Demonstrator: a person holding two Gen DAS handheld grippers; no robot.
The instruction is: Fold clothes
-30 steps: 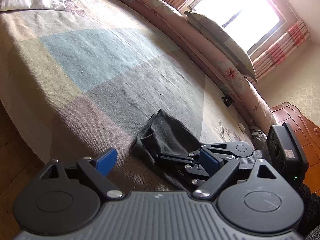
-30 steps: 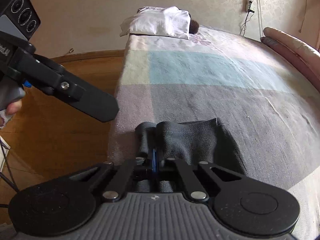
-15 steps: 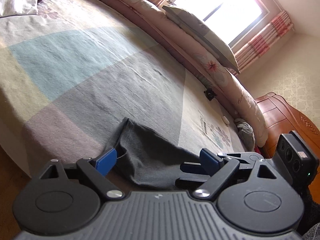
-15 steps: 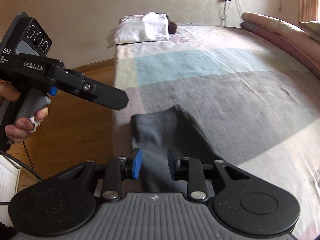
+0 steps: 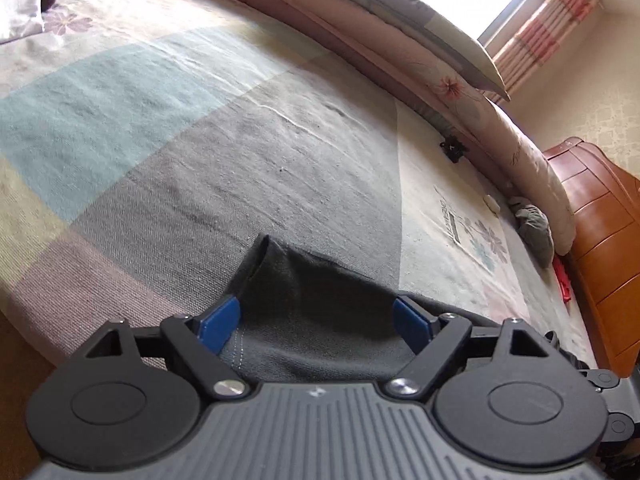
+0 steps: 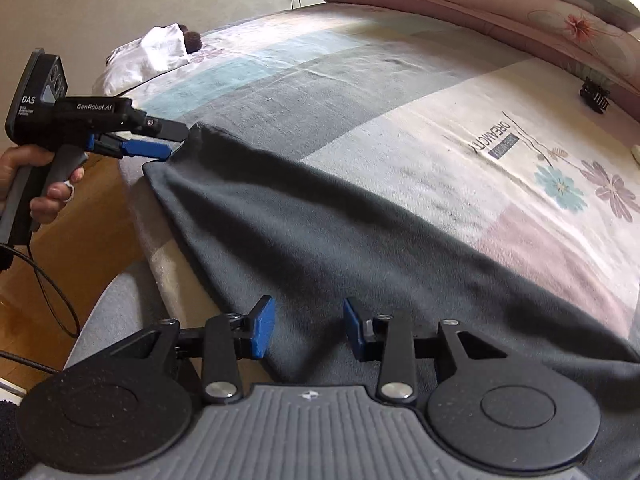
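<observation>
Between my right gripper's [image 6: 306, 328] blue pads sat a clear gap with dark cloth under it and nothing pinched; a second before, those same pads had been clamped tight on a bunched fold of the garment, so I had let go. Just ahead of that tool the dark grey garment [image 6: 320, 232] ran away from me in a long flat band across the bed [image 6: 420, 128], no longer the small wad it had been, its far end reaching up and to the left.

At that far end my left gripper [image 6: 176, 144] hovered, my hand [image 6: 48, 184] round its grip. From its own camera the left gripper [image 5: 316, 320] stood wide open, the cloth [image 5: 316, 304] lying between and below its fingers, a raised corner just ahead of it. I could not tell whether a fingertip touched the fabric; neither tool held it.

Further out lay the rolled quilt [image 5: 460, 92] along the far side and a white pillow [image 6: 156, 52] well off to the left.

I judged the spreading meant the garment was being laid out flat for a fold, or opened again after one; the frames fitted both.
</observation>
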